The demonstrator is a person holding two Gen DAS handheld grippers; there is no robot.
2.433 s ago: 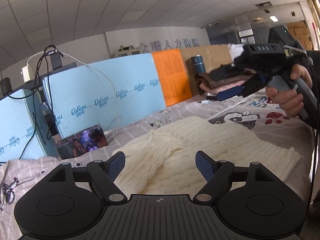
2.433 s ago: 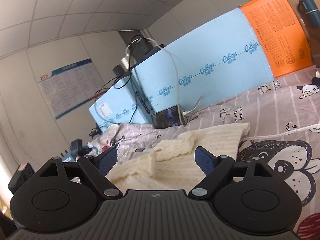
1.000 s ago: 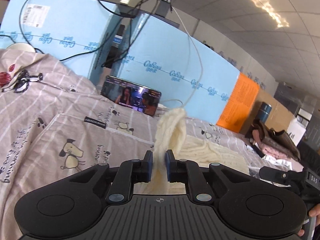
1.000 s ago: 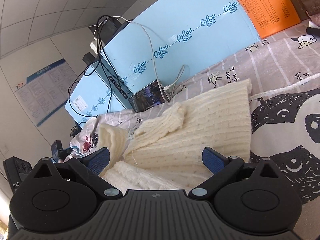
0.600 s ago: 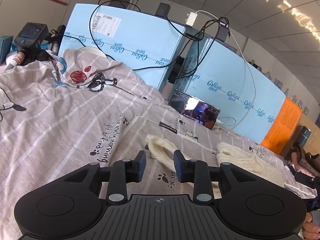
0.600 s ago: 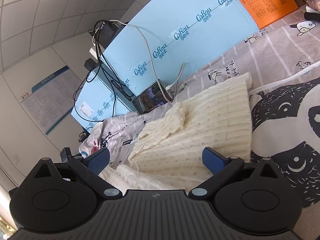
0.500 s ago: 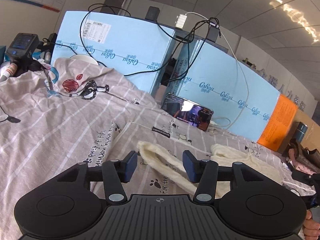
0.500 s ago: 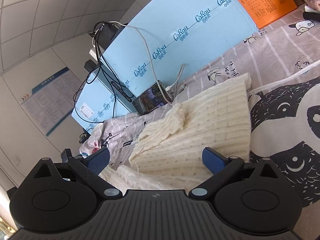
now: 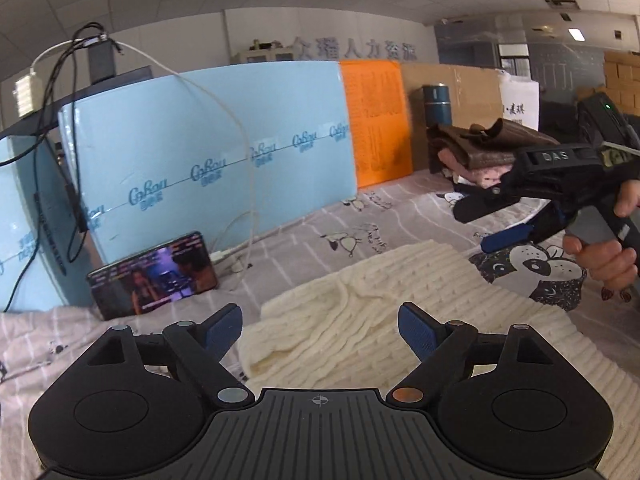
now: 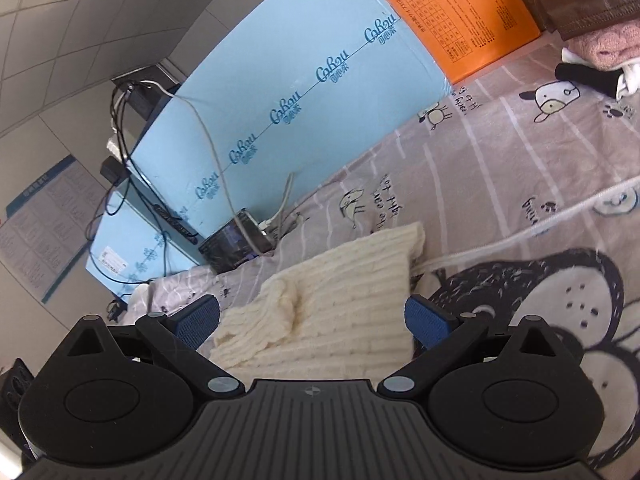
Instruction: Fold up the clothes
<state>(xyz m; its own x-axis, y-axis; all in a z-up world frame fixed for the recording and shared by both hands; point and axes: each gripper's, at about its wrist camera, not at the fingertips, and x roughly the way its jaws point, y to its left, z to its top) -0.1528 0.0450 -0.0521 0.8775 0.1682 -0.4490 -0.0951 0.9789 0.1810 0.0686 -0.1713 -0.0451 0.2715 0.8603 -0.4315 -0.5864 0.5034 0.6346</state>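
While we hover both claws over the bed, here's how things stand:

Sweater: the cream cable-knit sweater (image 9: 384,320) lies flat on the grey cartoon-print bedsheet (image 9: 360,220), right below and ahead of both claws.

What changed: a second ago our left gripper (image 9: 320,326) was pinched on a sleeve held up in the air. Now that sleeve is down on the knit, nothing sits between the jaws, and they are opening wide above the sweater.

Right claw: our right gripper (image 10: 312,318) hangs spread wide with nothing in it, over the sweater's near part, same as before. In the left view we see it from the side, a hand (image 9: 604,252) on its handle.

What it means: we reckon one sleeve fold is done and the next step is a fresh grab, probably the other sleeve or the hem.

Hard to tell: the near edge of the sweater is hidden under both gripper bodies, so we can't say how neat the fold is. The pile of brown and pink folded clothes (image 9: 480,156) at the back is partly blocked by the right claw.
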